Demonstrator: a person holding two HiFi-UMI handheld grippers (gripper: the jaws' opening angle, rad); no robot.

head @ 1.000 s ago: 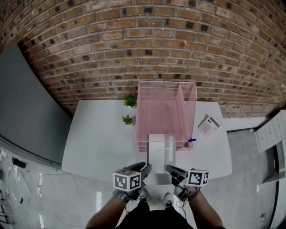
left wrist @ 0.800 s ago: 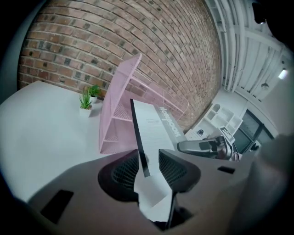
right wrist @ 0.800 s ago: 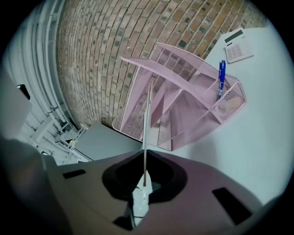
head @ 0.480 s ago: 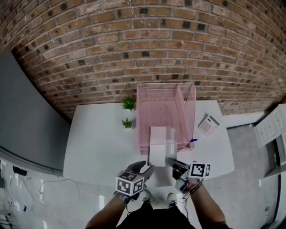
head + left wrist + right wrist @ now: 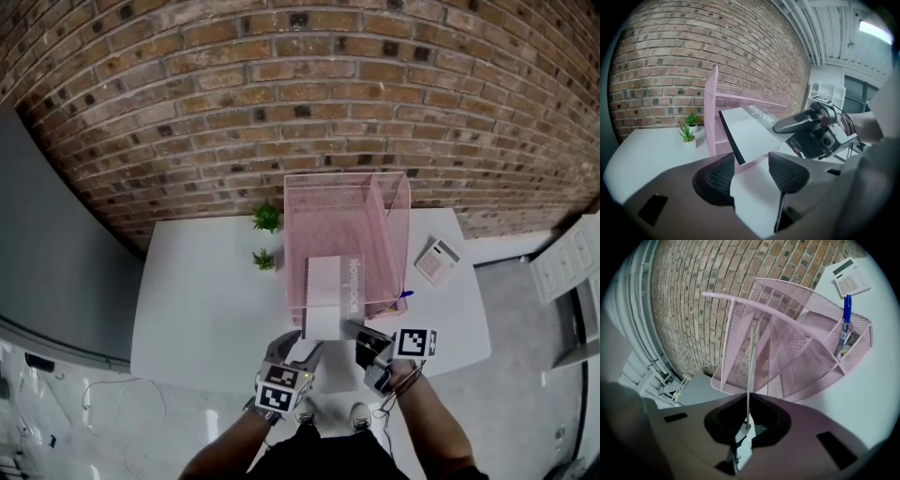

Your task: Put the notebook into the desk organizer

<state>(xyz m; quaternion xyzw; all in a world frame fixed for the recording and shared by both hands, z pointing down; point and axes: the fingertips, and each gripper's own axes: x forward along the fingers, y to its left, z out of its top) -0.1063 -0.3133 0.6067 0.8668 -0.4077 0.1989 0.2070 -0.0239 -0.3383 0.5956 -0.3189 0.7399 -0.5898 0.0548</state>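
One notebook point(image 5: 328, 295) lies with its far end already over the front lip of the pink mesh desk organizer point(image 5: 347, 178). Its near end juts out toward the person, and its long axis runs straight away from the body into the wide left compartment. The right gripper point(image 5: 353, 330) has its jaws closed on the near edge, which its own view shows as a thin sheet running edge-on from between the pads toward the mesh. The left gripper point(image 5: 751, 168) is opening. The notebook's near left corner sits just beyond and between its tips, but neither pad presses on it. Since the organizer lies dead ahead of the notebook's length, the coming move looks like a plain push forward from the right gripper, which sits behind the near end. On the white table point(image 5: 206, 291), two small plants point(image 5: 267, 217) stand left of the organizer and a calculator point(image 5: 438, 262) lies to its right, well clear of that path.
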